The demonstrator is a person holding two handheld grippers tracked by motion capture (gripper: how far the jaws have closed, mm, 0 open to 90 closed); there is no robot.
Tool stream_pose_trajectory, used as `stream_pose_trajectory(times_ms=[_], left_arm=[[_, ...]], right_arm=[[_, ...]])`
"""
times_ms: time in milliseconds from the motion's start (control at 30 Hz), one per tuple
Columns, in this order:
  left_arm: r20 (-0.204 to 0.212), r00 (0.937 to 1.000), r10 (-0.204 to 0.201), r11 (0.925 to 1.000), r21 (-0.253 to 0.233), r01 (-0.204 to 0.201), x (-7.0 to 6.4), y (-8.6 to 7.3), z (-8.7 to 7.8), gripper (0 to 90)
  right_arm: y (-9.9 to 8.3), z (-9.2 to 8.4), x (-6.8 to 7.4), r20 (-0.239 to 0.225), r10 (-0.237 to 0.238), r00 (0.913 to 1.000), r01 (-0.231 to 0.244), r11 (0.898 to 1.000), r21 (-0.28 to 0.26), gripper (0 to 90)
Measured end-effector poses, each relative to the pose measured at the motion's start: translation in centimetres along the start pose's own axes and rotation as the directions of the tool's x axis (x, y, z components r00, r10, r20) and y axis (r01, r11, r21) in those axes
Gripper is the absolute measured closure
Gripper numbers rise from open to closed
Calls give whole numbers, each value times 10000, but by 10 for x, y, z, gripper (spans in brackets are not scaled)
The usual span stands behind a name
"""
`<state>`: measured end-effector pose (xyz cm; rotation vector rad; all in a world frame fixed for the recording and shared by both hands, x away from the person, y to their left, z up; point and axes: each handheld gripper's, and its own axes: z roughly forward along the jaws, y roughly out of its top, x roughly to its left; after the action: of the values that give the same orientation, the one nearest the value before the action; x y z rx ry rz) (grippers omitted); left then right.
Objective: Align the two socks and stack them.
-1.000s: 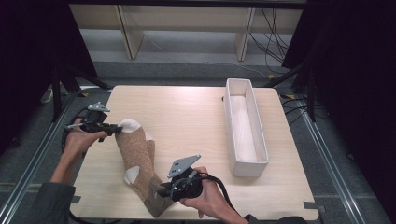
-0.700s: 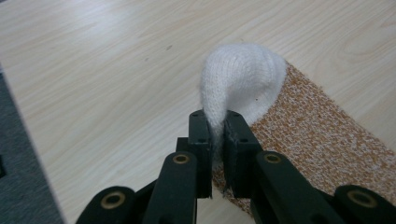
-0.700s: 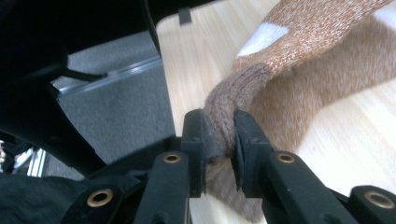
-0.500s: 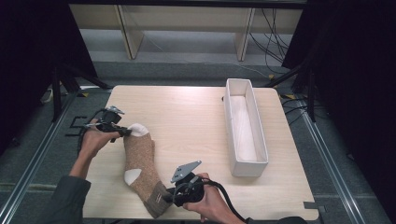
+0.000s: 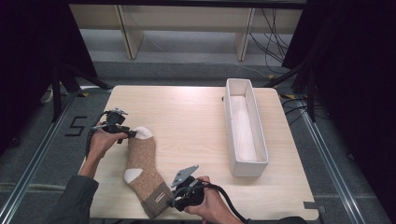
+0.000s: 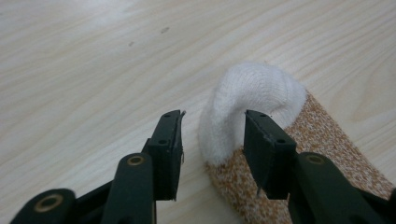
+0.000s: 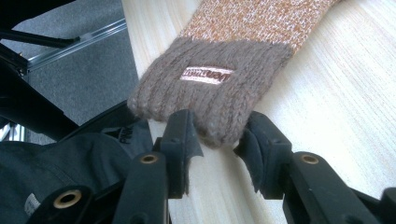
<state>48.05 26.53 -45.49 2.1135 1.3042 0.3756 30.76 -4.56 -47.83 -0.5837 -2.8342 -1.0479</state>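
Observation:
A speckled brown sock [image 5: 142, 163] with a white toe, a white heel and a ribbed brown cuff lies flat on the wooden table [image 5: 196, 116], near its front left. My left gripper [image 5: 132, 134] sits at the toe end. Its jaws have just been opening, and the white toe [image 6: 252, 93] stands between them, loose from the left pad [image 6: 169, 140]. My right gripper [image 5: 173, 201] is at the cuff end by the table's front edge. Its jaws have also just been opening, and a corner of the labelled cuff [image 7: 210, 93] lies between them, unpressed.
A long white tray [image 5: 232, 140] stands lengthwise on the right side of the table. The table's front edge runs just under the cuff, with a dark sleeve [image 7: 70, 163] and grey floor beyond it.
Both hands have come down and the sock, held up stretched between them before, now lies flat on the table. Both grippers' jaws have spread apart and let go of it.

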Motion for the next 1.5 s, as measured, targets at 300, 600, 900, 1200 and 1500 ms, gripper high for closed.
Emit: stream_pose_trajectory(times_ms=[300,600,900,1200,1500], left_arm=[[820,9960,366,9969,-721,-307,-15,-33,-36,616],[1674,9820,871,9888,-1345,-647,-43,-71,-52,724],[1671,9785,1211,9825,-1606,-942,-61,-84,-55,798],[1941,9721,1317,9837,-1466,-1040,-69,-91,-50,781],[1977,9697,1437,9859,-1129,-1231,-67,-95,-45,825]], right_arm=[[-2,-4,1,179,334,9993,-335,9994,56,435],[-3,-3,1,626,368,9974,-381,9991,202,366],[-6,4,2,825,229,9963,-260,9990,376,331],[-7,8,2,665,-28,9978,-7,9986,531,372],[-6,20,8,364,-565,9977,540,9965,645,534]])
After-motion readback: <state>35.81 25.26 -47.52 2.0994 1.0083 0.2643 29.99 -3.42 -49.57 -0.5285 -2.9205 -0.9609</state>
